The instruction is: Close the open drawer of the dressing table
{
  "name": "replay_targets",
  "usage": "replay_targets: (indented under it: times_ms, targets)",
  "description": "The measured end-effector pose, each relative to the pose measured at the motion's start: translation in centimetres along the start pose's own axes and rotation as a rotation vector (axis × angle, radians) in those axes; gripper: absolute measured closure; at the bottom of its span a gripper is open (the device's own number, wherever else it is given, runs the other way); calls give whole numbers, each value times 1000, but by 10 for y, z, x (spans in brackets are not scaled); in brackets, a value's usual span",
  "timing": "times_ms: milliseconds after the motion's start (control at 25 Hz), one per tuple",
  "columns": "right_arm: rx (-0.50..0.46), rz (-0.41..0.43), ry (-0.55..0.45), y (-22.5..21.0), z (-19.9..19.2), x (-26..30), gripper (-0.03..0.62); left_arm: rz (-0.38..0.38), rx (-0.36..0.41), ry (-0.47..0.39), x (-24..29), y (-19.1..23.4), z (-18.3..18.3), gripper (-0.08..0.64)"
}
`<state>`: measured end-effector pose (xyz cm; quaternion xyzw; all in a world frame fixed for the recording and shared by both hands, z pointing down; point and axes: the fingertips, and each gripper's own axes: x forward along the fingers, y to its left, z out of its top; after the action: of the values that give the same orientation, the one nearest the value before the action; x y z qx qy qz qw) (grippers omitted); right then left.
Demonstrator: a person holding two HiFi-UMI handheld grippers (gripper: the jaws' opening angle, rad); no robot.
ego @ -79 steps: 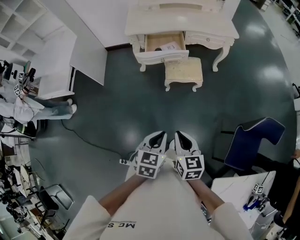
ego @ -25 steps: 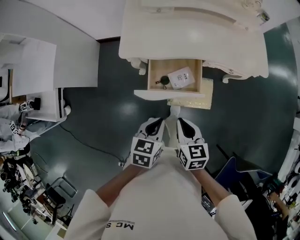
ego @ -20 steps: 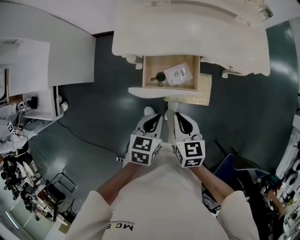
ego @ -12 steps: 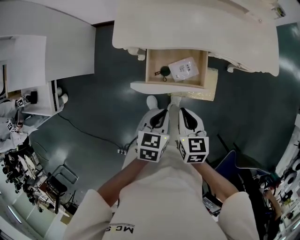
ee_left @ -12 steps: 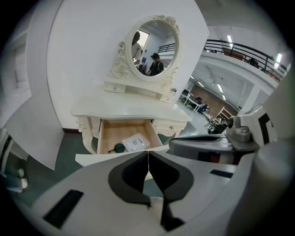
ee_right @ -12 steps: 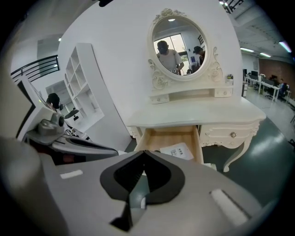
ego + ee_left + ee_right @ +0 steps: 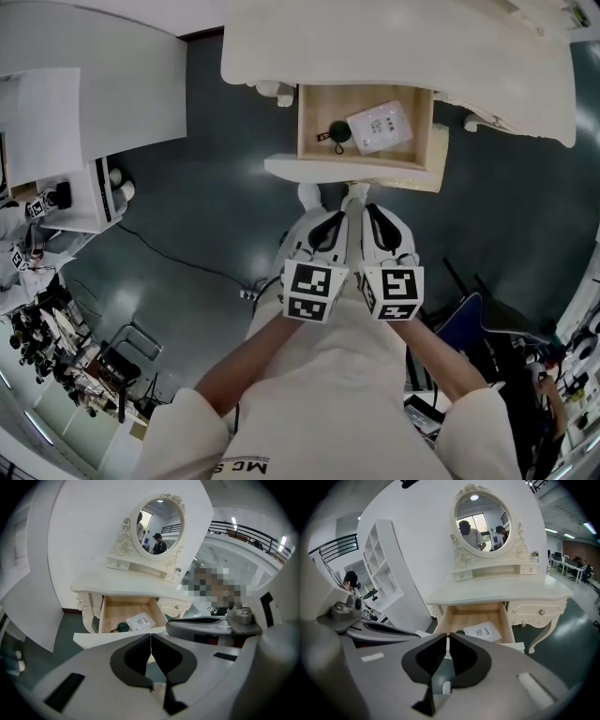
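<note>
Hovering near the wide-open drawer (image 7: 323, 170), left gripper (image 7: 150, 638) and right gripper (image 7: 447, 638) both pressed together and empty, push not yet started

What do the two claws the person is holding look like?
The left claw and right claw are alike: smooth white shells with black curved pads inside. Each carries a cube of black-and-white square markers at its back. The person wears a white top with wide sleeves.
</note>
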<state>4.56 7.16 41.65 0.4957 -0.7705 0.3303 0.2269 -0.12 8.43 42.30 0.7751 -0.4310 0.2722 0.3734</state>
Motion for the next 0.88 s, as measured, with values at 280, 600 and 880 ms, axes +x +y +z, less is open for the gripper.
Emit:
replay_targets:
  times_ms: [280,600,880]
  targets:
    - [45,-29,13,-11,-20,22,582,18,-28,1,18,16,-14,549]
    - [87,-47,48,-16,-49,45,548,21,-27,48,40,33,-39,549]
    - [95,-72,67,-23,-65,65,531,27,-28,43,53,52,-49,549]
